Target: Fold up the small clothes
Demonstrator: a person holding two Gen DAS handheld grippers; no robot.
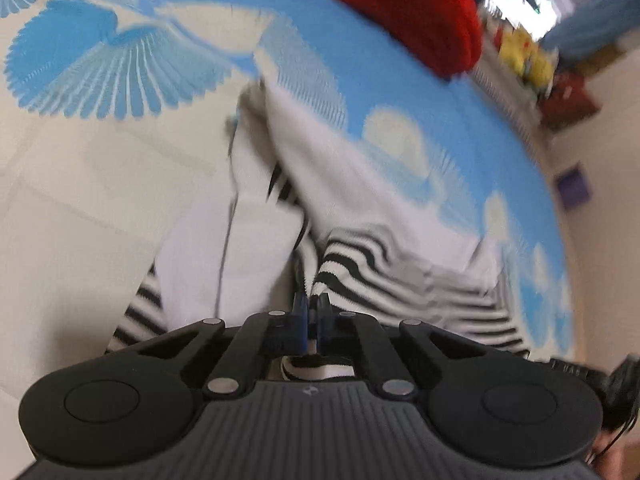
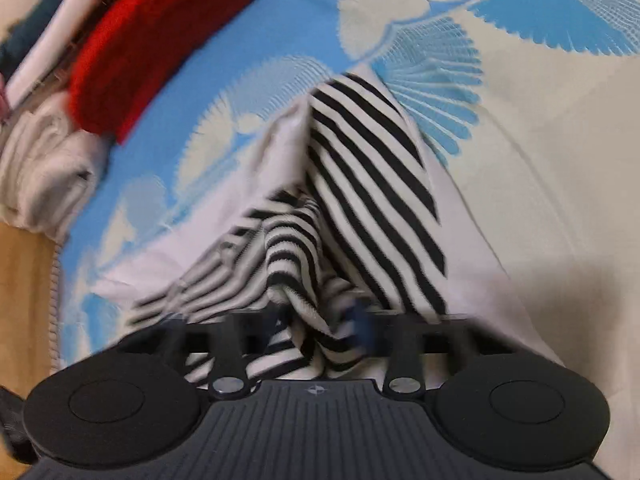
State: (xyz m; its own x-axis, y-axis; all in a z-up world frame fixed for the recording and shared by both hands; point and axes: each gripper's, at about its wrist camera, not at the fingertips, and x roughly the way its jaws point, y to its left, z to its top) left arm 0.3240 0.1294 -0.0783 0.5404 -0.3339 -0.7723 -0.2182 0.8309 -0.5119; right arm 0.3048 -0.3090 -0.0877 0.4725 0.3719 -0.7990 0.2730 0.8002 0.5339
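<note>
We are working on the small black-and-white striped knit garment with plain white panels (image 2: 360, 184), which is lying bunched on the blue-and-cream bird-patterned bedspread (image 1: 100, 60). Our left tool (image 1: 313, 312) is pressing its blue pads together on a striped edge of that garment. Our right tool (image 2: 320, 324) is gripping a bunched striped fold, though blur is hiding how tightly its pads are meeting. We are judging this as the lifting stage of a fold: next we are needing to carry both held edges across the garment and lay them flat. Beyond the garment, a red knitted piece (image 2: 160, 36) is lying well apart, with a rumpled white cloth (image 2: 44, 168) beside it, neither blocking the fold.
</note>
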